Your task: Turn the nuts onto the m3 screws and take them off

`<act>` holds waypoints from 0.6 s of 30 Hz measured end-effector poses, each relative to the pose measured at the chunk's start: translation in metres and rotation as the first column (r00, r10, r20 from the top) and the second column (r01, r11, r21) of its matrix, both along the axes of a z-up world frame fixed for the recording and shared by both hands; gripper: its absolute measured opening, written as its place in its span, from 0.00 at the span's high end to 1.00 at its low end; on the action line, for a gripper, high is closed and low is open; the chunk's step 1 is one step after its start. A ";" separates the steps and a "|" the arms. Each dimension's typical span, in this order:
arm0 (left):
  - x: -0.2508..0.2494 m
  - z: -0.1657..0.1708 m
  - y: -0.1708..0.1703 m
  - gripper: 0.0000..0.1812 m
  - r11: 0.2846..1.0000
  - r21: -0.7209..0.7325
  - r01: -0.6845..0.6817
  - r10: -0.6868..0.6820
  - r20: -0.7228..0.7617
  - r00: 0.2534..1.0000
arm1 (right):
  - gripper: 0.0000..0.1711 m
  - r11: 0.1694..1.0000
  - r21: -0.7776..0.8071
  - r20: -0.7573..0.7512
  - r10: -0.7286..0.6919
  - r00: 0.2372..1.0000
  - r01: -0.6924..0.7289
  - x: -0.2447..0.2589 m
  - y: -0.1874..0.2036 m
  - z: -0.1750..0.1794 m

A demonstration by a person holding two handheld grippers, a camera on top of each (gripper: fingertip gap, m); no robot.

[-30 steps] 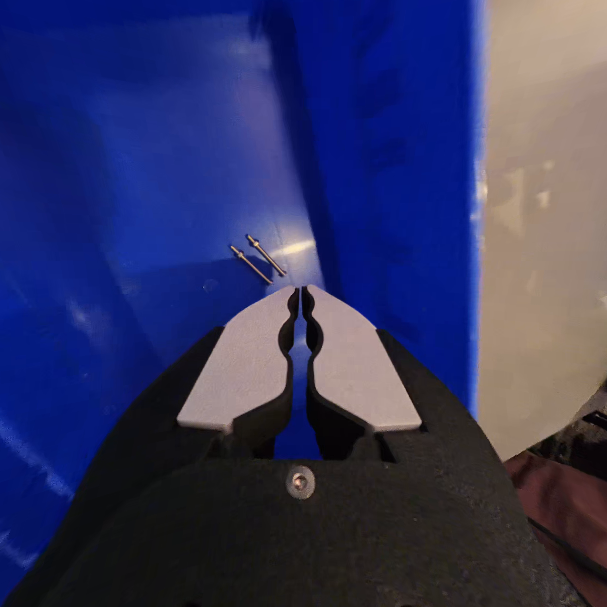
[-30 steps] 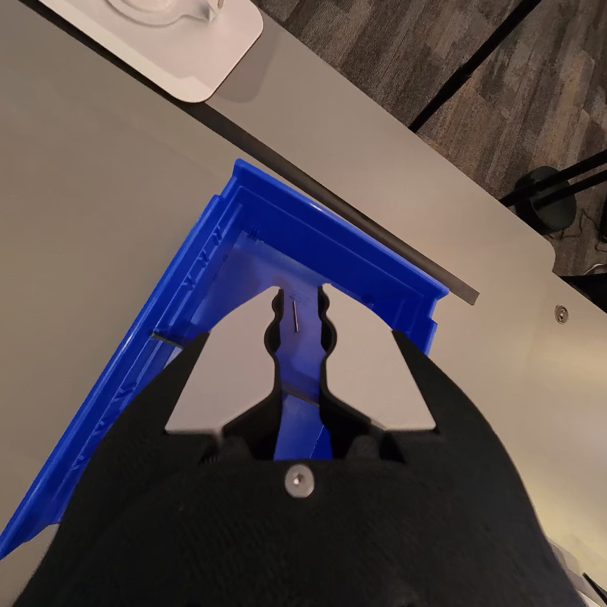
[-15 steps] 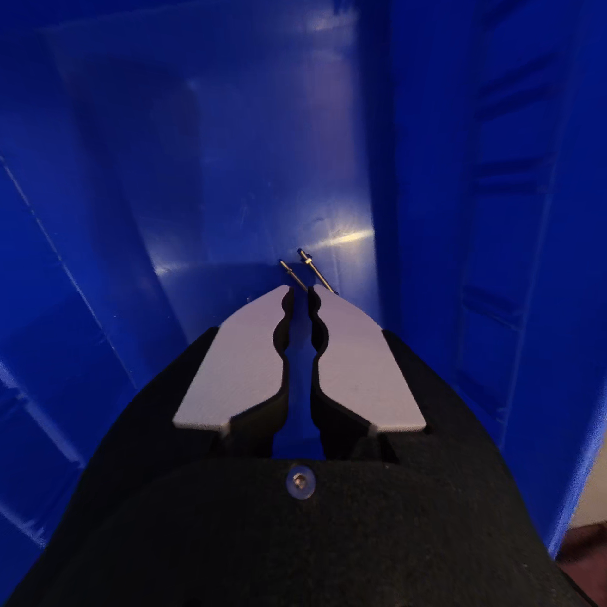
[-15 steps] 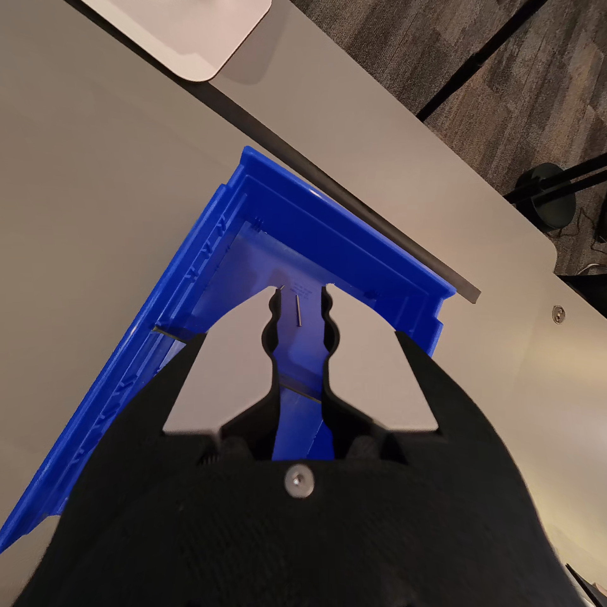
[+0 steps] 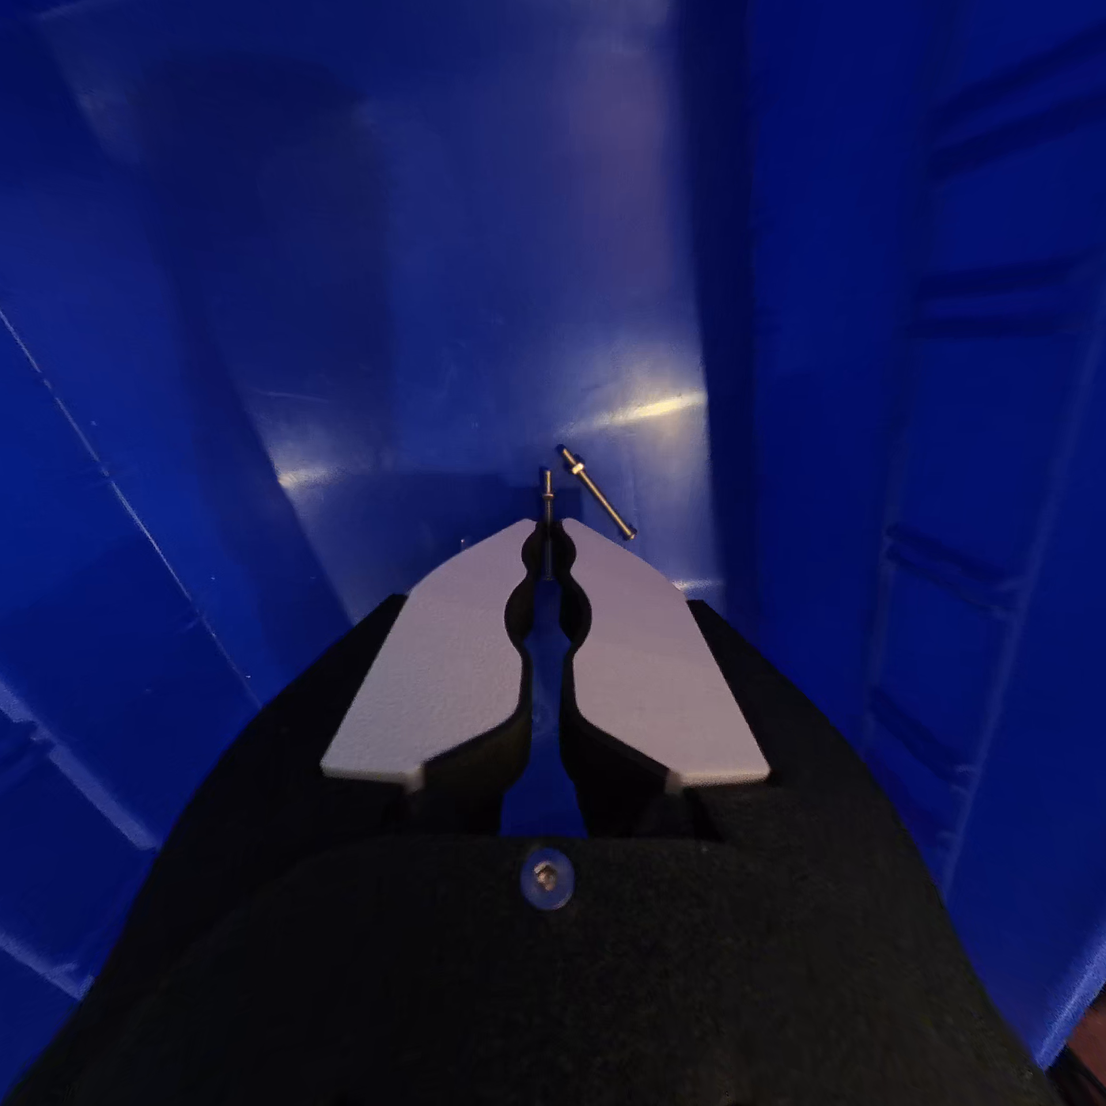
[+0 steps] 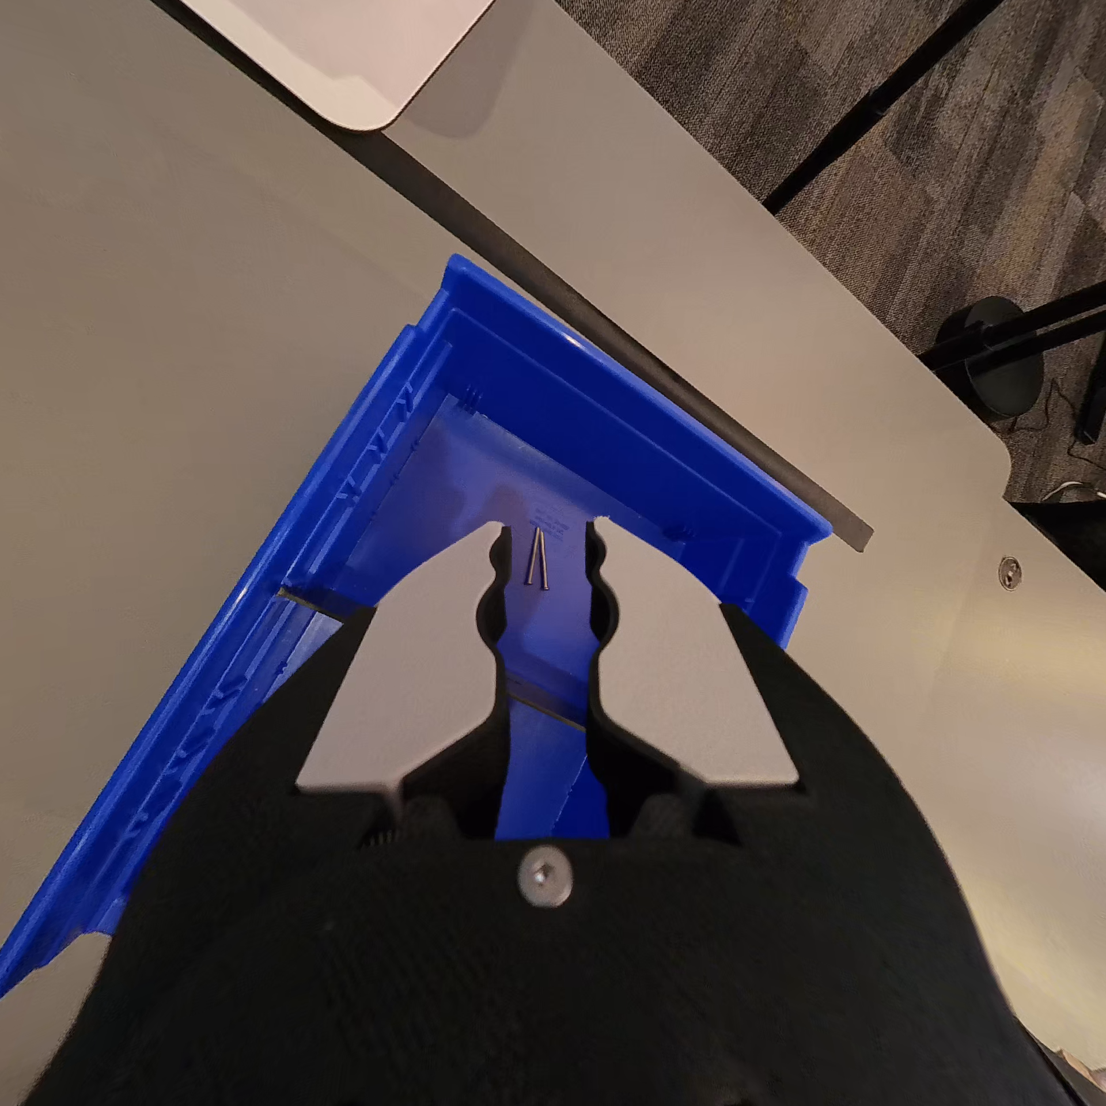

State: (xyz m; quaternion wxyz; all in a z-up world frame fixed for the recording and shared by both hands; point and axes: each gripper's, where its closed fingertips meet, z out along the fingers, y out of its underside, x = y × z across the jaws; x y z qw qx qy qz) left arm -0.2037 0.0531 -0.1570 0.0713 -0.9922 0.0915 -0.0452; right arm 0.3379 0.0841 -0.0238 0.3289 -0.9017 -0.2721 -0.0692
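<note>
Our left claw (image 5: 547,526) is down inside the blue bin (image 5: 419,269), and its grey tips are nearly closed around one thin screw (image 5: 546,500). That screw stands between the tips, its far end poking out past them toward the back wall of the bin, with a small nut (image 5: 546,498) on its shaft just beyond the tips. Whether the tips truly press on the screw, we cannot tell for sure, but they sit right against it on both sides. A second screw (image 5: 595,492) lies loose on the bin floor just to the right of the first, slanted, with its own nut (image 5: 577,471) near its far end. It is close to the right tip of our left claw but apart from it.

Our right claw (image 6: 547,526) hangs above the same bin (image 6: 598,419), well clear of its floor, with its tips spread apart and nothing between them. Looking down through that gap, we see two thin screws (image 6: 537,559) lying side by side on the bin floor, touching or nearly touching at their far ends and splayed slightly at the near ends. The bin sits on a pale grey table (image 6: 179,359). Beyond the bin's far corner, a white tray (image 6: 335,54) rests on the table. Past the table's edge, a dark carpet (image 6: 838,108) shows, and a black round stand base (image 6: 1005,365) sits on it.
</note>
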 end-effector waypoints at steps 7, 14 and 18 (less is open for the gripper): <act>-0.006 0.006 -0.001 0.99 0.998 0.010 0.068 -0.068 -0.031 0.997 | 0.86 1.000 0.016 0.019 0.004 1.000 -0.004 0.000 0.001 0.002; 0.096 0.179 -0.012 0.99 0.780 0.605 0.158 -0.469 0.399 0.788 | 0.86 0.946 0.276 -0.096 0.205 0.974 -0.172 -0.054 -0.005 0.062; 0.193 0.261 -0.079 0.99 0.452 0.872 0.185 -0.849 0.358 0.388 | 0.86 0.724 0.518 -0.419 0.678 0.603 -0.455 -0.178 -0.074 0.126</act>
